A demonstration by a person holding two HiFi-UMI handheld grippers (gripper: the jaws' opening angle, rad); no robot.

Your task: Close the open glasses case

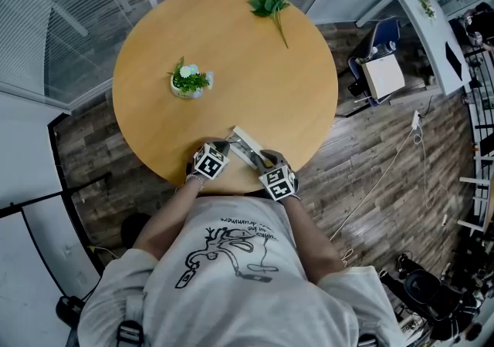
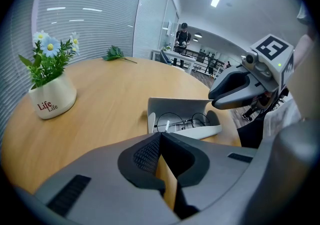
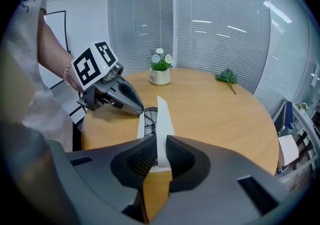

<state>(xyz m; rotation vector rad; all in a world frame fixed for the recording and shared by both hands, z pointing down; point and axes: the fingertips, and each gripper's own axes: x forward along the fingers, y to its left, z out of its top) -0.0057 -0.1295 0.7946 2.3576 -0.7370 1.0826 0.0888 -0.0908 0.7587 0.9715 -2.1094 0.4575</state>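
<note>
The open white glasses case lies near the front edge of the round wooden table. Thin-framed glasses rest in its tray, and the lid stands up behind them. In the right gripper view the lid is seen edge-on and runs between my right gripper's pads, which are shut on it. My left gripper is shut and holds nothing, a short way in front of the case's tray. In the head view the left gripper and right gripper flank the case.
A small white pot of daisies stands left of the table's centre. A green leafy sprig lies at the far side. The table's front edge is right below the case. A chair and desk stand on the floor to the right.
</note>
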